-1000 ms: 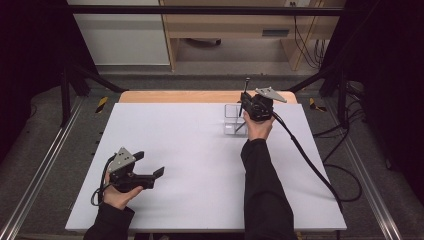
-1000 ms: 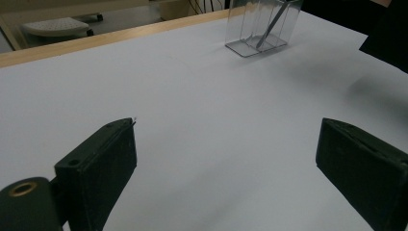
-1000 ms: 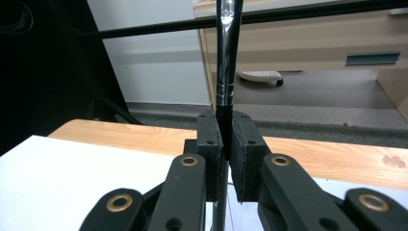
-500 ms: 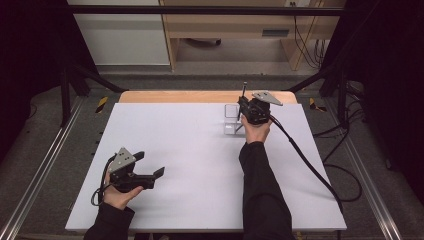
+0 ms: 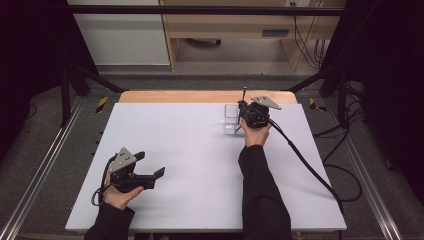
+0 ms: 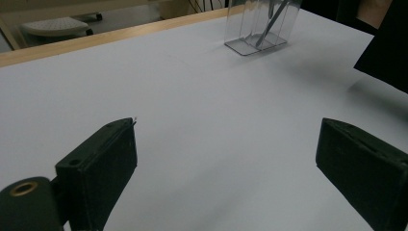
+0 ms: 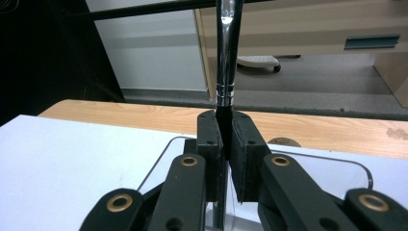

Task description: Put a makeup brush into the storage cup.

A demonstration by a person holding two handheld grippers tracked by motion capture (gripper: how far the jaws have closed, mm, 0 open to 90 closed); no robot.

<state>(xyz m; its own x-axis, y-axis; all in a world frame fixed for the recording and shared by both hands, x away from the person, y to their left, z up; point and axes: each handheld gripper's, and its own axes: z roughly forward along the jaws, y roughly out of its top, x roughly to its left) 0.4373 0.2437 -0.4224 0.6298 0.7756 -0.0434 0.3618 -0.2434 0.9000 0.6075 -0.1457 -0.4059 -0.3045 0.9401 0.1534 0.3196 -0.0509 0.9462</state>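
Right tongs (image 7: pixel 225 144) are clamping a metal utensil (image 7: pixel 226 57) upright over the clear holder (image 5: pixel 231 119) for slotting, while left tongs (image 6: pixel 226 163) are resting apart on the tabletop (image 5: pixel 190 165).

High view above the near edge facing forward, 2 low jaw-level views, all sharing the clear holder (image 5: pixel 231 119).

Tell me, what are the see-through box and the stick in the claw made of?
Box: probably clear plastic, maybe acrylic; you see the table through its shiny walls. Stick: looks like polished metal, silvery with bright glints and ringed grooves.
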